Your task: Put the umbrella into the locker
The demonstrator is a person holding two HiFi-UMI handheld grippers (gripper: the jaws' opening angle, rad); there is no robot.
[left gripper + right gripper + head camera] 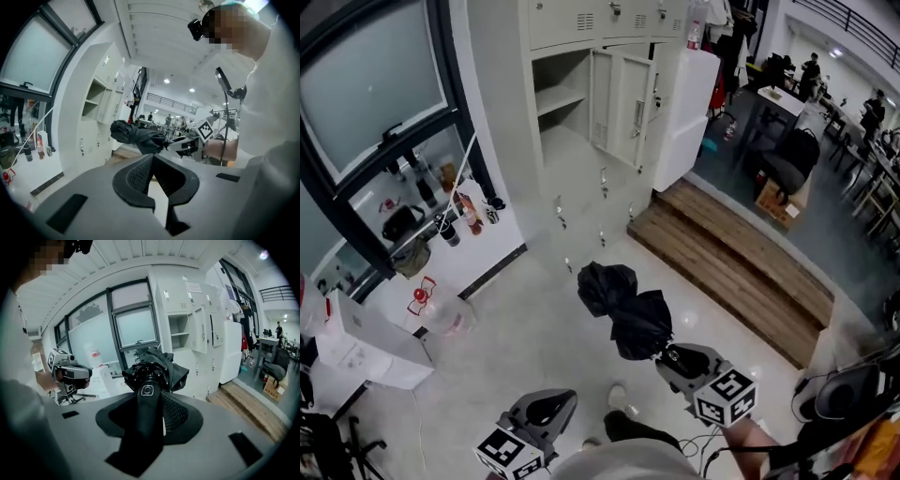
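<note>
Right gripper (pixel 677 358): clamping the folded black umbrella (pixel 623 302) by its handle | umbrella: hanging above the floor, locker (pixel 581 169) lying toward 12 o'clock, well apart | left gripper (pixel 546 412): resting with jaw tips meeting, carrying nothing

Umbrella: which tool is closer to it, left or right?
Right. The right tool grips the umbrella by its handle; the left tool is empty, off to its side, not touching.
</note>
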